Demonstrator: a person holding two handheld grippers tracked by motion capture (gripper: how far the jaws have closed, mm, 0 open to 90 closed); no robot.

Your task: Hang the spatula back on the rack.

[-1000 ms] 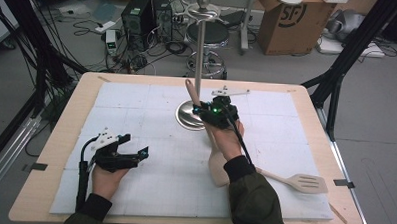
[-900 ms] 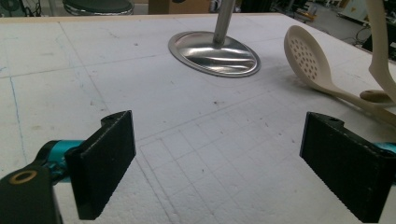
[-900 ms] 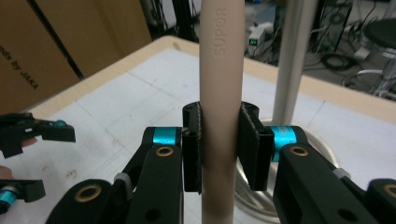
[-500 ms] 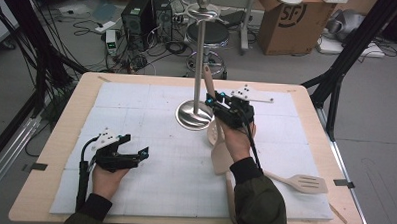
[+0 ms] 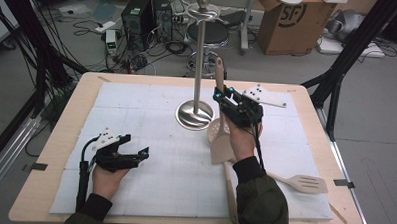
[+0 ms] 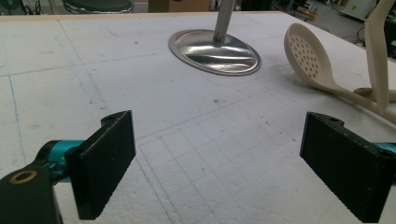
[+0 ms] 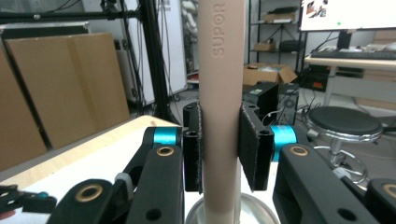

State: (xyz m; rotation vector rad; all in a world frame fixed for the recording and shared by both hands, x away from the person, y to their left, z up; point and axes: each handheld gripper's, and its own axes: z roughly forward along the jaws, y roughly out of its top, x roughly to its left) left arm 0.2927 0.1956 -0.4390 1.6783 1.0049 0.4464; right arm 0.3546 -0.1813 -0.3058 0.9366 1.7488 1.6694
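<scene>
1. While the right tongs (image 5: pixel 226 100) clamp the handle of a beige plastic utensil (image 7: pixel 219 93) marked SUPOR, holding it upright beside the tall steel hanging stand (image 5: pixel 199 52), the step in hand looks like lifting it toward the stand's top.
2. The next move likely calls for raising the handle's end to a hook.
3. The left tongs (image 6: pixel 219 168) rest open over the white worktop (image 5: pixel 136 105), empty.
4. A beige perforated spoon (image 6: pixel 306 58) lies near the stand's base.
</scene>
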